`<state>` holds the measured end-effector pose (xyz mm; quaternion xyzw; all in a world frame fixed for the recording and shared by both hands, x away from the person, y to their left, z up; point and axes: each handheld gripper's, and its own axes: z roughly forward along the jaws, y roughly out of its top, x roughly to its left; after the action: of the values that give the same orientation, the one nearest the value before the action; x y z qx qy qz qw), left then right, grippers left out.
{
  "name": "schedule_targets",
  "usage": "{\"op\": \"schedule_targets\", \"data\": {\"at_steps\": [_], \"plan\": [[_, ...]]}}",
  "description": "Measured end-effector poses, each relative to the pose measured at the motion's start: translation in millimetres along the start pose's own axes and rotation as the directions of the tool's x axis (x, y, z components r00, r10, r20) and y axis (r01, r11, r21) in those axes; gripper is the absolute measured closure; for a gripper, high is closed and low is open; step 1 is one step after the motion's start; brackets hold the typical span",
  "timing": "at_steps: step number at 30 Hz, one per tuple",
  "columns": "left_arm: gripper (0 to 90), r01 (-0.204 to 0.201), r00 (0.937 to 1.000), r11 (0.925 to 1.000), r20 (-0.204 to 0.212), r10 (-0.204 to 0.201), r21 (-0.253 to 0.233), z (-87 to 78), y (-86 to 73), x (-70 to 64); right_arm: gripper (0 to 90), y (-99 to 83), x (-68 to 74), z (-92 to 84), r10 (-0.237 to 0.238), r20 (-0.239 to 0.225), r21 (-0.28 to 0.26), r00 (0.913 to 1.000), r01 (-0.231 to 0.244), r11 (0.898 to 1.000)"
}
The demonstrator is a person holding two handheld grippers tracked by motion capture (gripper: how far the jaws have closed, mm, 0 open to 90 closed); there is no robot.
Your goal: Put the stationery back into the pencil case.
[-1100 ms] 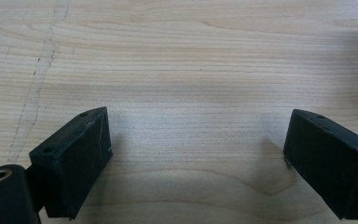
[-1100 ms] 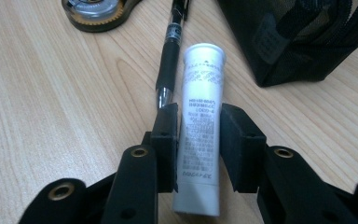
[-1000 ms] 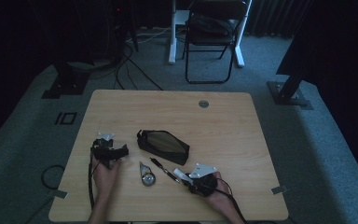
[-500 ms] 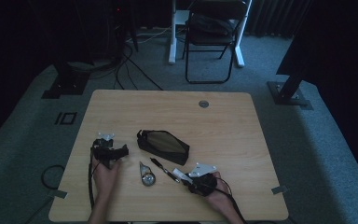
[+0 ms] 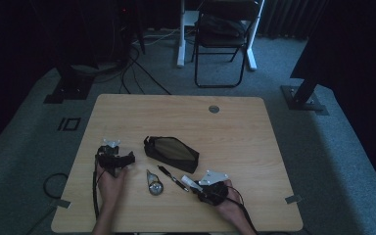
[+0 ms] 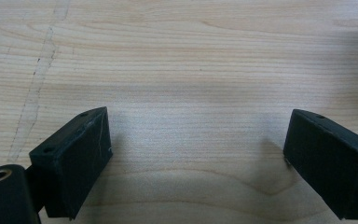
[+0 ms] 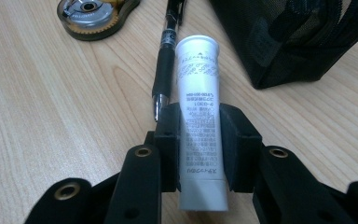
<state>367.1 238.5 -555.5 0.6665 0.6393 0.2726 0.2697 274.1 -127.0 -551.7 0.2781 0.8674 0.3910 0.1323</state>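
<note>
One white tube (image 7: 200, 116) sits pinched mid-body in my right tool (image 7: 199, 140); it looks light, slick and squashable, so I'd grip gently. My left tool (image 6: 196, 154) rests spread over bare surface (image 6: 191, 60).

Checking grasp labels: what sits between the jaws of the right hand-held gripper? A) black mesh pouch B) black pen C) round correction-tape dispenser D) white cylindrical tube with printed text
D: in the right gripper view the right hand-held gripper has both black pads pressed on the white cylindrical tube with printed text; the black pen lies beside it on the table, outside the jaws.
</note>
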Motion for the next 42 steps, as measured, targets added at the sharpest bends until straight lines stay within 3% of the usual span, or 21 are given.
{"op": "schedule_targets", "data": {"at_steps": [42], "plan": [[7.8,0.000,1.0000,1.0000,0.000,0.000,0.000,0.0,0.0,0.0,70.7,23.9,5.9,-36.8,-0.044,0.024,-0.113,0.9987,0.046,0.992]]}}
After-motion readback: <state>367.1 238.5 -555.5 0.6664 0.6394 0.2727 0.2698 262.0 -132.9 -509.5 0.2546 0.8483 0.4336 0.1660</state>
